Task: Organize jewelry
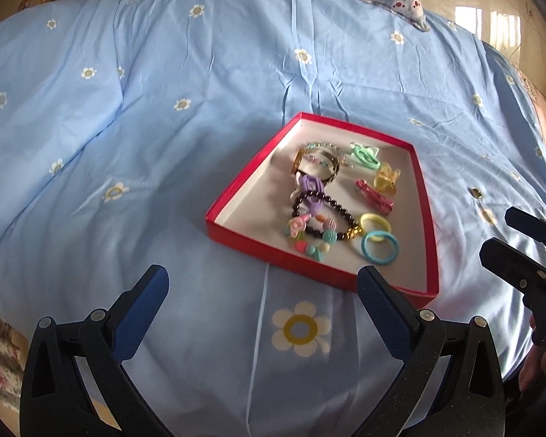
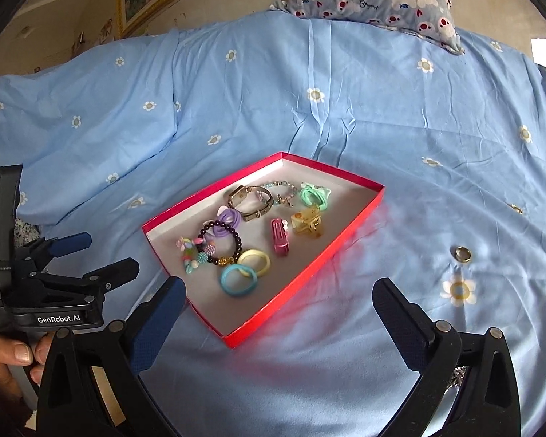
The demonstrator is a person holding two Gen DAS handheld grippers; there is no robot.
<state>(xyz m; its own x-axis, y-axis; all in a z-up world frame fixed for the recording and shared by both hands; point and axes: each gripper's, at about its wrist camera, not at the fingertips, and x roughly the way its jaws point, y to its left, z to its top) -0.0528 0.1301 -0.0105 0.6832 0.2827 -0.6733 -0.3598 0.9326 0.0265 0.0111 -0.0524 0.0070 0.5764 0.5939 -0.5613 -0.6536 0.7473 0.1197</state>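
A shallow red box (image 2: 302, 287) on a blue bedspread (image 2: 345, 109) holds a watch (image 2: 249, 202), beaded bracelets and hair ties. A ring (image 2: 463, 254) lies outside it. Left gripper (image 1: 262, 284) and right gripper (image 2: 278, 296) hover, fingers spread, empty.

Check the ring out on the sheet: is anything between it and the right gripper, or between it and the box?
Nothing visible. The ring lies alone on the sheet, ahead of the open right gripper. Only bare sheet separates it from the box, whose low wall it must clear.
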